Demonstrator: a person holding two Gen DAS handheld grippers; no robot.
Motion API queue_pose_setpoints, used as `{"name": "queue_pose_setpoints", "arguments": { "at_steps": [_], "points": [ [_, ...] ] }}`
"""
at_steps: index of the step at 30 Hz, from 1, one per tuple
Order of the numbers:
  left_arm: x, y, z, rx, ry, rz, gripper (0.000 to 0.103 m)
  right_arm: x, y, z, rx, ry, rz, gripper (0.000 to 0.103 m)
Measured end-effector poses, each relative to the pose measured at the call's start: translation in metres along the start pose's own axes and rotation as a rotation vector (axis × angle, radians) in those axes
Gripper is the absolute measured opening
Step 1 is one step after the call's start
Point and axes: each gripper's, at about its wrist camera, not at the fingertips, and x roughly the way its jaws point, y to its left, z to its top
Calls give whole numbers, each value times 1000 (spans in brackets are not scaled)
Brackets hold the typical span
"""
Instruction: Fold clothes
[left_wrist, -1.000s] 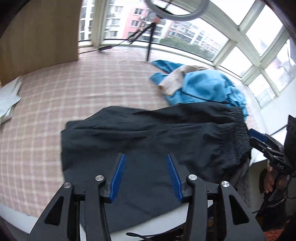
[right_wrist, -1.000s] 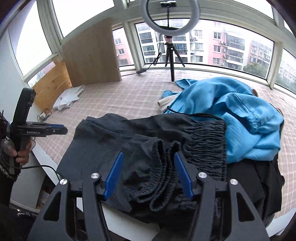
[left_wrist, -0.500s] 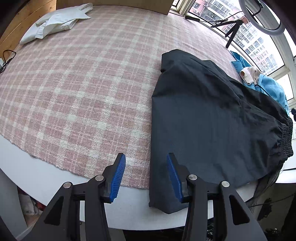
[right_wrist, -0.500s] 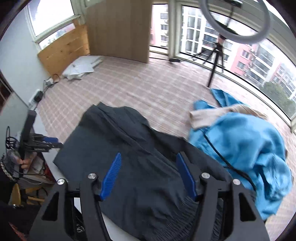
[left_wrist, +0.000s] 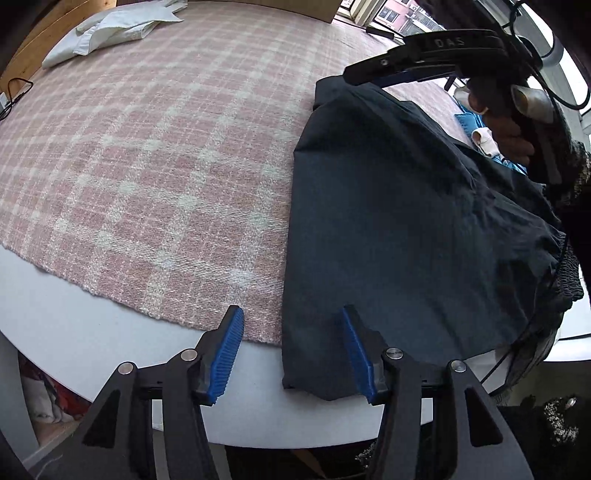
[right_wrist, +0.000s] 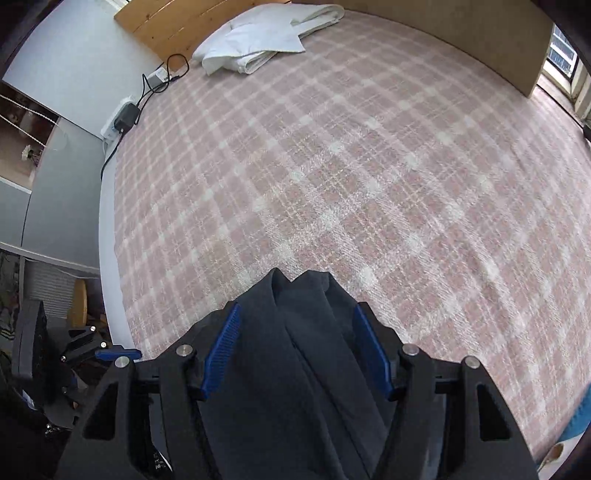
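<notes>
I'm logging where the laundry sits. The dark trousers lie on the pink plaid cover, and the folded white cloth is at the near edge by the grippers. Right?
One thing is wrong: the white cloth lies at the far end of the plaid cover, by the wooden board, as the right wrist view shows. The dark trousers do lie on the cover.
</notes>
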Motion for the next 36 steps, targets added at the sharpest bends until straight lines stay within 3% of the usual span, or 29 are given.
{"name": "queue_pose_setpoints", "arguments": {
  "at_steps": [3, 6, 10, 11, 12, 14, 16, 18, 21, 23, 25, 28, 29, 31, 32, 33, 34, 36],
  "points": [
    [-1, -9, -4, 36, -1, -12, 49, 2, 6, 0, -10, 38, 95, 58],
    [-2, -15, -6, 56, -4, -29, 45, 3, 16, 4, -63, 65, 91, 46],
    [7, -10, 4, 60, 8, -40, 40, 18, 17, 15, -65, 109, 81, 43],
    [8, -10, 4, 60, 7, -47, 38, 22, 16, 16, -61, 112, 76, 36],
    [8, -10, 4, 60, 7, -54, 35, 26, 14, 17, -57, 116, 71, 20],
    [9, -10, 2, 58, 5, -73, 14, 30, 9, 18, -23, 110, 81, 11],
    [8, -9, 1, 54, 1, -99, 5, 19, 5, 14, -15, 67, 120, 8],
    [1, -9, -1, 64, -25, -131, 4, 3, -4, 10, 33, 2, 168, 6],
    [-7, -5, -3, 57, -50, -168, 4, -12, -31, 4, 181, -68, 314, 5],
    [-3, 2, -2, 37, -43, -154, 4, -6, -43, 2, 230, -46, 398, 5],
    [2, 8, -1, 15, -26, -158, 4, 3, -44, 4, 242, -3, 358, 8],
    [8, 13, 0, -19, -3, -178, 13, 15, -34, 15, 193, 67, 282, 15],
    [9, 15, 0, -29, 3, -185, 17, 18, -29, 17, 175, 77, 270, 22],
    [11, 10, -1, -12, 0, -183, 19, 24, -18, 23, 133, 81, 245, 23],
    [11, 7, -1, 0, -3, -180, 16, 26, -11, 25, 101, 82, 216, 19],
    [11, 4, -2, 13, -5, -177, 11, 29, -4, 26, 69, 83, 186, 4],
    [12, 1, -2, 25, -8, -174, 3, 28, 0, 27, 49, 75, 158, 4],
    [12, -3, -2, 34, -12, -184, 2, 26, 6, 28, 28, 54, 120, 3]
  ]
}}
